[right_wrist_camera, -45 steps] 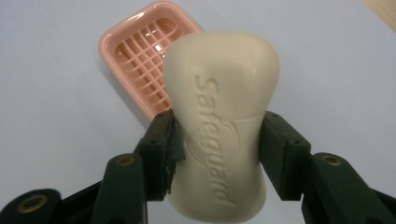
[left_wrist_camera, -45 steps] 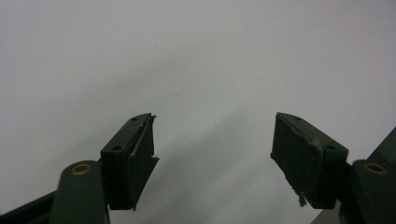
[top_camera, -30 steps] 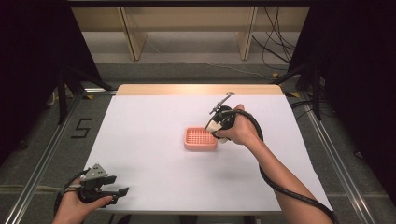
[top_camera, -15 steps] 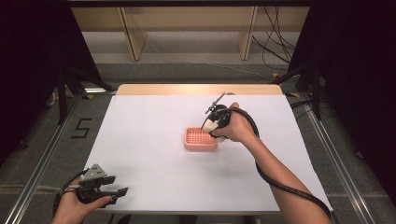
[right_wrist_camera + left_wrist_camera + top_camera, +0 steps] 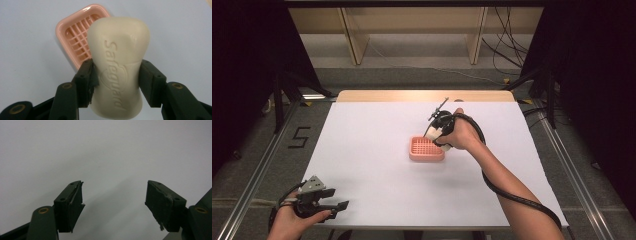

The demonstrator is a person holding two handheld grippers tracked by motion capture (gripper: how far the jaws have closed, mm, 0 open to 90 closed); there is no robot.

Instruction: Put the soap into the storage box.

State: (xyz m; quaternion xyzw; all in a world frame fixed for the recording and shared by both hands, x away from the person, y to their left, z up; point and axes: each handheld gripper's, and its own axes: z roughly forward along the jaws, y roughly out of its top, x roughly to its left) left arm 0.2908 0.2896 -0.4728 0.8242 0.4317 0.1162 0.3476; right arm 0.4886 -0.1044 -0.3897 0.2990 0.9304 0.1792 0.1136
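A cream soap bar (image 5: 117, 67) with raised lettering is clamped at its waist by my right gripper (image 5: 117, 72), both pads pressing on its sides. Below and behind it lies a pink soap dish (image 5: 79, 32) with a slatted grid floor, resting on the white table. In the high view the right gripper (image 5: 435, 132) hangs over the right edge of the pink soap dish (image 5: 424, 150) near the table's middle, the soap bar (image 5: 432, 131) showing pale between the jaws. My left gripper (image 5: 326, 201) rests near the front left corner, jaws wide apart; in its own view the left gripper (image 5: 113, 195) has nothing between them.
The white table (image 5: 377, 130) has a wooden strip (image 5: 422, 95) along its far edge. Metal rails (image 5: 259, 165) run along both sides on the floor. A black cable (image 5: 512, 195) trails along the right forearm. Wooden shelf legs (image 5: 354, 35) stand beyond the table.
The right hand with the soap has shifted slightly left toward the dish. The left gripper has stayed put.
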